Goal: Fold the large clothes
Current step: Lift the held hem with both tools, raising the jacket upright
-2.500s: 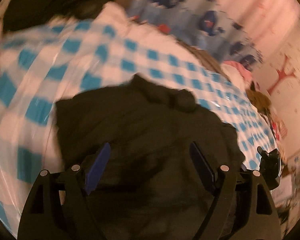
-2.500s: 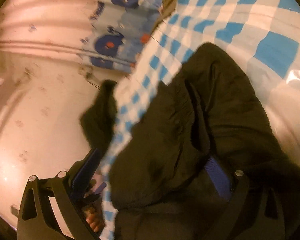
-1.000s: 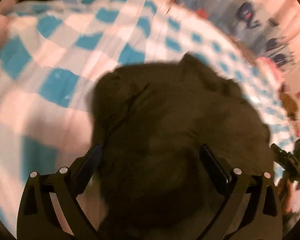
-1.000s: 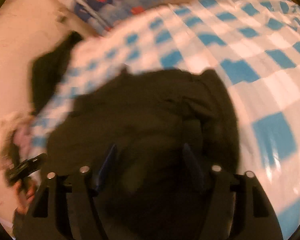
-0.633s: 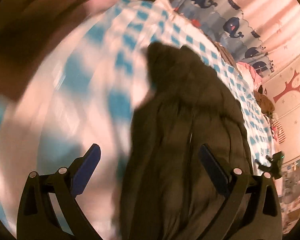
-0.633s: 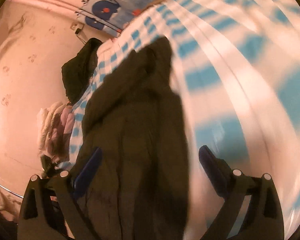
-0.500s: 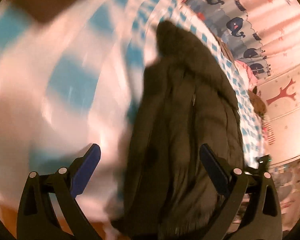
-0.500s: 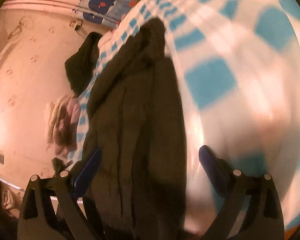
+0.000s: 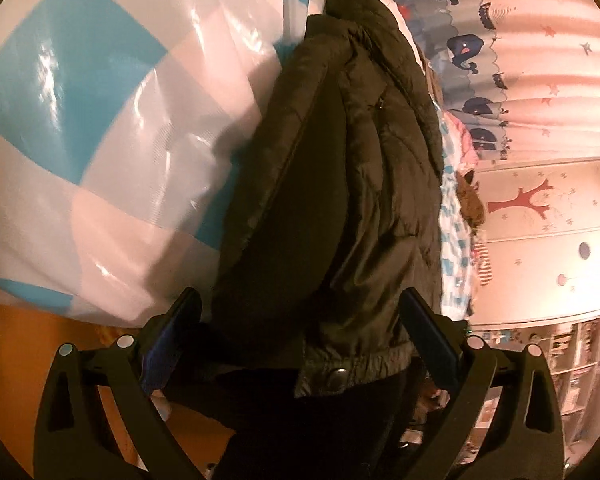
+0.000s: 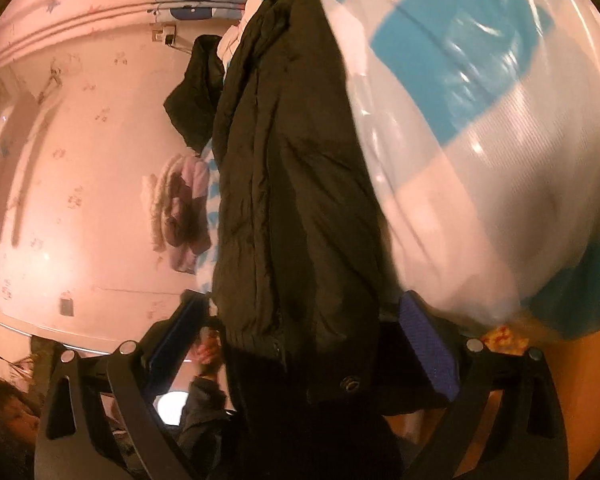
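Checked bedspread (image 9: 100, 128) under dark jacket (image 9: 340, 160)

Black tongs (image 9: 300, 328) with blue pads (image 10: 430, 344), silver screws.

We see the dark jacket (image 9: 340, 168) lying lengthwise along the bed's near edge, filling the gap between both grippers' spread jaws. Checked plastic-covered bedspread (image 9: 100, 128) beside it is bare, free to pass. Far end: another dark garment (image 10: 196, 92) hangs off the bed's corner; pinkish clothes pile (image 10: 180, 208) crowds that side edge.
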Motion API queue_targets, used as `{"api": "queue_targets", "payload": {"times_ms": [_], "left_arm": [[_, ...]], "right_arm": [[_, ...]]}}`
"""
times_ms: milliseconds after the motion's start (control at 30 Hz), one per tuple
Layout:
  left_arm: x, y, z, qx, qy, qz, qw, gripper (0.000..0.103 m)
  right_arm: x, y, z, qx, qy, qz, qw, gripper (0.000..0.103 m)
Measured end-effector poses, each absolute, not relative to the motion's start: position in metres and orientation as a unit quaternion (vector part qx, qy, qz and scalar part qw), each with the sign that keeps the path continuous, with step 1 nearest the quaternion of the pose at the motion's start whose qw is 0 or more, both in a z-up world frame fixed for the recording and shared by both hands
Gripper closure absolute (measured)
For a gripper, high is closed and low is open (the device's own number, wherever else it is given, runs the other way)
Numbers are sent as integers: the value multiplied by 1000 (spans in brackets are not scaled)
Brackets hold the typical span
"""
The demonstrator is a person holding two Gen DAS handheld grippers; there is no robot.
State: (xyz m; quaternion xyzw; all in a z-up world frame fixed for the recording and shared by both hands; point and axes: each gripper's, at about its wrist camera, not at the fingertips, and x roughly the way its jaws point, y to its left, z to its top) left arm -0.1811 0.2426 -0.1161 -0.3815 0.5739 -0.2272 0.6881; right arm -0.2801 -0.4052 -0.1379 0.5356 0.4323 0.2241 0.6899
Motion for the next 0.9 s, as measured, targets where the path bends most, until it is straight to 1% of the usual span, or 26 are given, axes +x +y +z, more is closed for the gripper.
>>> {"api": "queue_targets", "payload": {"times_ms": [167,333,567,700,800,867,900], "left_arm": [[-186,235,-118,-390,572,-239,681,8],[-187,226,-113,-387,565,-257,682,8],[-182,212,-109,-345,565,-256,705,8],[-181,200,-106,-319,566,-252,717,8],[-178,202,-111,-319,572,-234,718,8],[-175,201,-112,-310,580,-223,720,10],[-175,201,-112,-298,587,-216,721,14]], "right_arm": [[-282,-404,-147,564,413,249,670,8],[-281,-397,-141,564,408,285,659,7],[-268,-388,-146,549,434,286,654,7],[-265,-381,-146,529,440,284,668,7],[-264,-382,-147,519,440,279,678,8],[-264,-379,-141,505,434,278,693,21],[-264,-377,-138,495,438,273,699,39]]}}
